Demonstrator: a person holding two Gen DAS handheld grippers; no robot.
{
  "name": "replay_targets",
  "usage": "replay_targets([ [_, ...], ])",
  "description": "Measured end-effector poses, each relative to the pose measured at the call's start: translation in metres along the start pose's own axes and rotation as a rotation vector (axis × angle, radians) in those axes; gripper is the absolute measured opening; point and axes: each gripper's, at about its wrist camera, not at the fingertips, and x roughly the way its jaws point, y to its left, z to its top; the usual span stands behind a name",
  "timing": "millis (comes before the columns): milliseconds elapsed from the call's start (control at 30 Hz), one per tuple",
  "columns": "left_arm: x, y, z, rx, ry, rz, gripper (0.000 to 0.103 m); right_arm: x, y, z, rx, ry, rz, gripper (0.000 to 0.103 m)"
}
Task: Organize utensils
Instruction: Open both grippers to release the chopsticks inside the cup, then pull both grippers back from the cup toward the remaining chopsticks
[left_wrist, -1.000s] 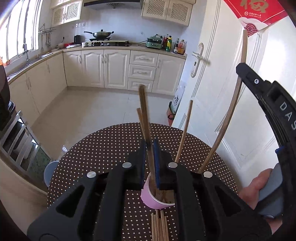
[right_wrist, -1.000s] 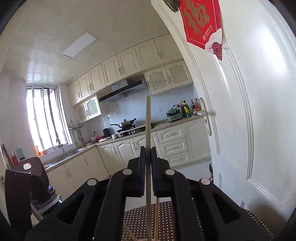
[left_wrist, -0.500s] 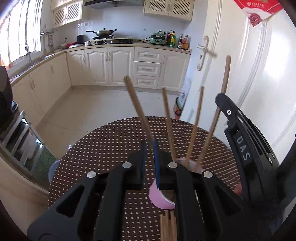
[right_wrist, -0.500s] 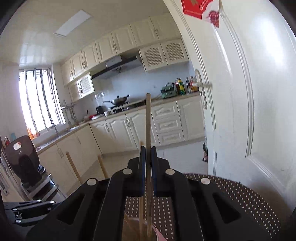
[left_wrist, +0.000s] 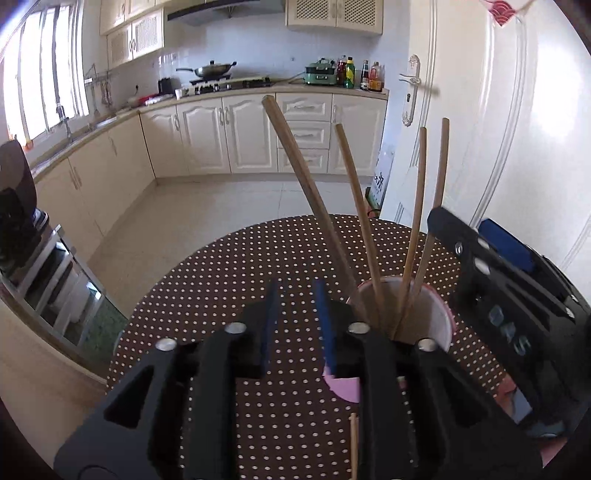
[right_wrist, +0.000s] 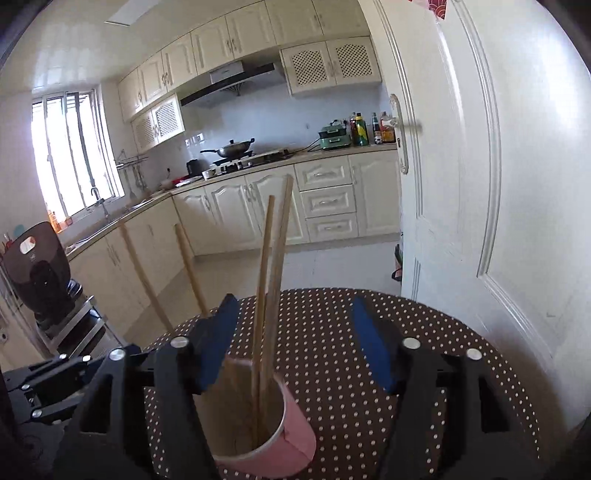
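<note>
On the round table (left_wrist: 229, 280) with the brown cloth and white dots stands a pink cup (right_wrist: 291, 428). In the left wrist view it is at the lower right of centre; in the right wrist view it is at the bottom centre. Four wooden chopsticks (left_wrist: 306, 192) stand in the cup and lean apart, their tips pointing up toward the kitchen cabinets (left_wrist: 229, 136).

The left gripper (left_wrist: 297, 325) is at the bottom centre of its view. Its jaws are opening, with a narrow gap between the blue pads, and nothing is between them; the cup is just to the right of them.

The right gripper (right_wrist: 293, 343) has its jaws opening wide. Two chopsticks (right_wrist: 275, 273) rise through the gap, but the pads do not touch them.

In the left wrist view one more chopstick (left_wrist: 354, 443) lies on the cloth at the bottom edge, perhaps with others under the gripper, which I cannot see well.
</note>
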Motion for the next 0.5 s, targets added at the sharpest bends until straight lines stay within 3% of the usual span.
replay_targets([
  [33, -0.002, -0.001, -0.002, 0.006, -0.011, 0.005, 0.042, -0.005, 0.002, -0.002, -0.023, -0.005, -0.005, 0.063],
  [67, -0.004, -0.001, -0.003, 0.010, -0.019, 0.006, 0.047, -0.008, 0.004, -0.003, -0.046, -0.008, -0.016, 0.068],
  [167, -0.009, -0.002, -0.008, 0.020, -0.027, 0.016, 0.049, -0.019, 0.003, -0.007, -0.059, -0.017, -0.037, 0.087],
  [233, -0.012, -0.001, -0.012, 0.019, -0.020, 0.007, 0.051, -0.025, 0.001, -0.010, -0.049, 0.013, -0.027, 0.093],
  [367, -0.017, -0.007, -0.023, 0.028, -0.013, 0.011, 0.053, -0.033, -0.002, -0.017, -0.043, 0.066, 0.013, 0.095],
  [500, -0.022, -0.011, -0.037, 0.007, -0.012, 0.001, 0.060, -0.051, -0.004, -0.028, -0.050, 0.053, -0.012, 0.095],
])
